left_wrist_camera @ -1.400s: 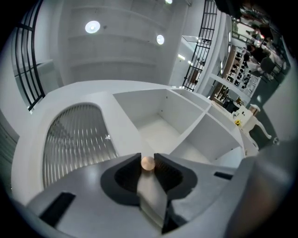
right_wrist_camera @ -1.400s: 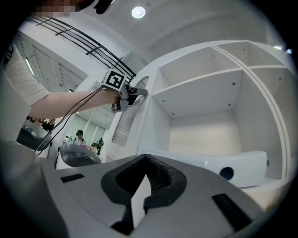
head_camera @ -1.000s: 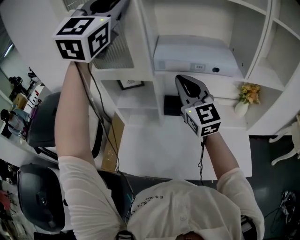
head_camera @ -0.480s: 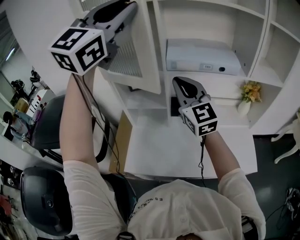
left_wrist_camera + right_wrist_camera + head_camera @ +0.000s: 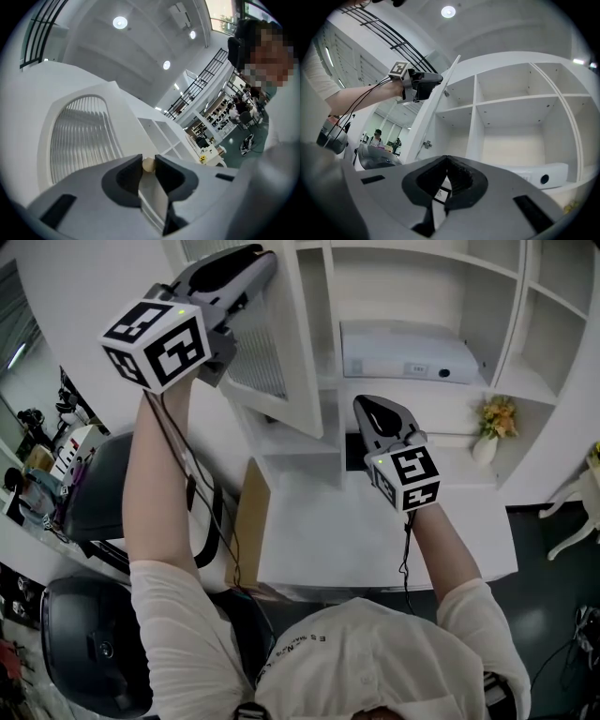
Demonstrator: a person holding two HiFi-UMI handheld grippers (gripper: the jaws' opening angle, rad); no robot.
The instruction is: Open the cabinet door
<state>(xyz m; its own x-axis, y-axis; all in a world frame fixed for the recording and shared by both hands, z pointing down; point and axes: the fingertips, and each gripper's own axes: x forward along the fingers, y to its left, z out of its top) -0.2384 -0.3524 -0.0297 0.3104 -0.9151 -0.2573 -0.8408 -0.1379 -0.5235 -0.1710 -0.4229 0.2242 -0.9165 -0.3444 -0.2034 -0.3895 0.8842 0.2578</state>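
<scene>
The white cabinet door (image 5: 281, 343), with a ribbed arched panel (image 5: 79, 136), stands swung out from the upper left compartment. My left gripper (image 5: 265, 261) is raised at the door's free edge. Its jaws are shut on the small round cream knob (image 5: 148, 164) pinched between the pads of the left gripper (image 5: 148, 167). The right gripper view shows the door (image 5: 433, 112) edge-on with the left gripper (image 5: 435, 78) at its top. My right gripper (image 5: 377, 411) hangs in front of the lower shelves, shut and empty, as the right gripper (image 5: 446, 162) shows in its own view.
A white projector (image 5: 403, 351) sits on a shelf beside the open compartment. A vase of yellow flowers (image 5: 493, 426) stands at the right. Below lies the white desk (image 5: 319, 535). Dark office chairs (image 5: 84, 643) stand at the left.
The door has swung further out from the cabinet, with my left gripper moving along with the knob. My right gripper has drifted slightly.
</scene>
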